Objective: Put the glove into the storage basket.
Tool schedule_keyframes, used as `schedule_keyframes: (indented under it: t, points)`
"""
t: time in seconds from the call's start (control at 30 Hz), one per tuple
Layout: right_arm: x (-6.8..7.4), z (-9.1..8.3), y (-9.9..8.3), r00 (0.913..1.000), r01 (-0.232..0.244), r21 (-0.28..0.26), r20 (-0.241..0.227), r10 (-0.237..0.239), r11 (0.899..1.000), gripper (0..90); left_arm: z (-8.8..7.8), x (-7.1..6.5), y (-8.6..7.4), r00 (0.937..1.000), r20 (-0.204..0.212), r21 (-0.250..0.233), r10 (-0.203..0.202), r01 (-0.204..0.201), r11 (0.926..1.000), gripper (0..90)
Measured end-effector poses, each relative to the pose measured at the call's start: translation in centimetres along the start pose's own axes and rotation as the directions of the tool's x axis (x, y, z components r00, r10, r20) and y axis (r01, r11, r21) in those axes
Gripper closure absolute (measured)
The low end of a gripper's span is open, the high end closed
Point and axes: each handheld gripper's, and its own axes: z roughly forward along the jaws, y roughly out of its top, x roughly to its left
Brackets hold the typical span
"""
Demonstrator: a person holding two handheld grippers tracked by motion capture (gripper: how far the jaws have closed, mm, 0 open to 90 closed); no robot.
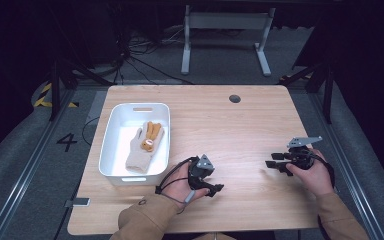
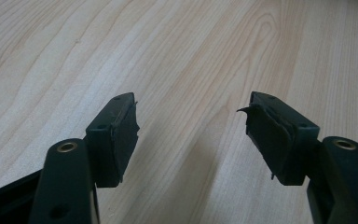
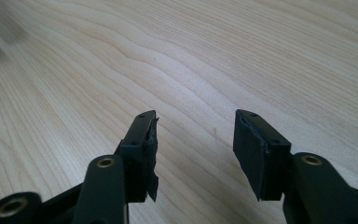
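A single dark numeral "4" (image 1: 66, 142) is showing on the grey floor (image 1: 25, 150) to the left of the table, next to the rail; yellow-and-black hazard striping (image 1: 44, 95) is lying farther back on that floor, and nothing else readable is appearing

Tan sleeves (image 1: 145, 217), black fingers (image 2: 116, 135), brass screws (image 2: 67, 147)
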Motion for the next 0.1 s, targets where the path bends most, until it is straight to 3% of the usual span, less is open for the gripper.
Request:
schedule_keyframes:
  t: [0.1]
  points:
    - [0.07,0.04,0.11,1.0000,0.004,0.001,0.004,-0.004,1.000,50.3,0.03,-0.22,0.08,1.0000,0.005,-0.001,0.004,-0.004,1.0000,34.3]
